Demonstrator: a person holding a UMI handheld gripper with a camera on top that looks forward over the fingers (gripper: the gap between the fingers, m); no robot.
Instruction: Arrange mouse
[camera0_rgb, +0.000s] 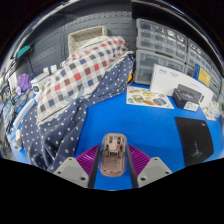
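While the hand-held gripper (114, 170) pinches the mouse (113, 155) above the blue desk (150, 125), checked cloth (85, 70) lies far left

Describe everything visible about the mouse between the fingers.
The small grey-and-tan computer mouse looks like hard plastic, with a darker centre strip along its top. It sits between the purple-padded fingers of the hand-held gripper, long axis pointing away from the camera, above the blue table surface. The pads flank both sides; whether they press on it cannot be told.

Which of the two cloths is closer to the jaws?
The dark blue dotted cloth. It lies on the blue table just ahead of the mouse between the jaws; the plaid cloth lies piled behind it.
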